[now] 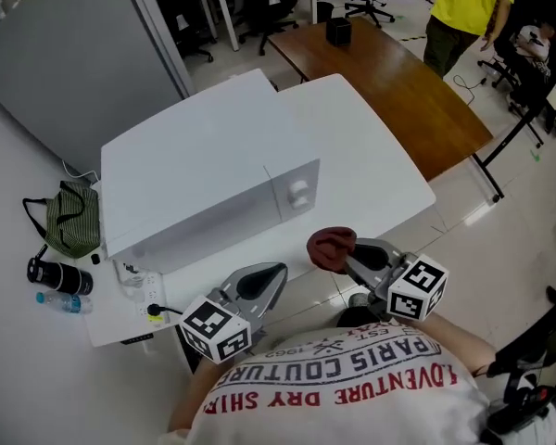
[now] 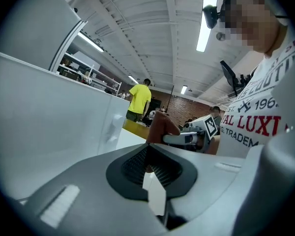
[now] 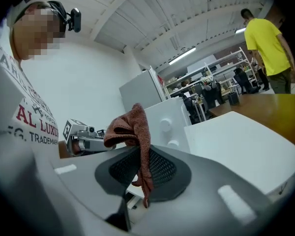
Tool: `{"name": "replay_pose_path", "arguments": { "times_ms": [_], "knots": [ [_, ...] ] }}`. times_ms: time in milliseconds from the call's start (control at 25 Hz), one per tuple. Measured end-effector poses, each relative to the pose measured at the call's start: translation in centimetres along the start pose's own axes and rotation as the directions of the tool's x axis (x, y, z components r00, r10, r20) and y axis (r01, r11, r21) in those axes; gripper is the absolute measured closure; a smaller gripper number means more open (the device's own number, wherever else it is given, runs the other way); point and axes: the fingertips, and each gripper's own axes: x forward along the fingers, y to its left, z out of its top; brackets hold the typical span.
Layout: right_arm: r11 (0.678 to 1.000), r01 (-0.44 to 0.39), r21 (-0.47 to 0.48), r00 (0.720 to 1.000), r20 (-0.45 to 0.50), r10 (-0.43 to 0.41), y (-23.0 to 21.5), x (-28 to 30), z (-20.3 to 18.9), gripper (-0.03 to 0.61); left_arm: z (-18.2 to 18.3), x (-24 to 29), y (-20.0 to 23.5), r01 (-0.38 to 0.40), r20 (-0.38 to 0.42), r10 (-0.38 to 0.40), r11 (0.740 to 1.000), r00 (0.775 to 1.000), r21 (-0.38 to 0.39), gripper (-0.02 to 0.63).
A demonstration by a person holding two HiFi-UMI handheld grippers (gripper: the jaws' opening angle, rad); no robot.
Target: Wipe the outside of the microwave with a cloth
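A white microwave (image 1: 195, 179) with two knobs (image 1: 299, 193) stands on a white table (image 1: 371, 156); the left gripper view shows its front (image 2: 49, 117), the right gripper view its knob side (image 3: 167, 122). My right gripper (image 1: 345, 254) is shut on a bunched red-brown cloth (image 1: 331, 247), held just in front of the microwave's lower right corner. The cloth (image 3: 132, 129) hangs out of the closed jaws (image 3: 137, 150). My left gripper (image 1: 274, 271) hovers by the table's near edge, left of the right one, its jaws (image 2: 147, 149) shut with nothing in them. The cloth (image 2: 160, 127) shows beyond it.
A green bag (image 1: 71, 219), a black flask (image 1: 57, 276), a small water bottle (image 1: 60, 301) and a power strip (image 1: 139, 281) lie left of the microwave. A brown table (image 1: 389, 82) adjoins at the back right, with a person in yellow (image 1: 468, 7) behind. A grey partition (image 1: 65, 63) stands back left.
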Motion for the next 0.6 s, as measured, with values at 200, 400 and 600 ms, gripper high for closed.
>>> {"name": "replay_pose_path", "arguments": {
  "times_ms": [200,400,600],
  "knots": [
    [0.998,-0.068,-0.005,0.998,-0.015,0.068,-7.8,-5.3,2.6,0.540,2.3,9.2,-2.0,-0.079,0.036,0.081,0.996,0.996,-0.042,0.618],
    [0.990,-0.141,-0.028,0.990,-0.033,0.140,-12.8,-9.4,4.7,0.539,4.7,15.7,-4.2,-0.138,0.056,0.139,0.990,0.989,-0.032,0.618],
    [0.981,-0.195,0.010,0.980,-0.036,0.195,-15.0,-9.7,4.8,0.540,4.8,17.5,-4.4,-0.195,0.055,0.199,0.978,0.978,-0.074,0.618]
  ]
}}
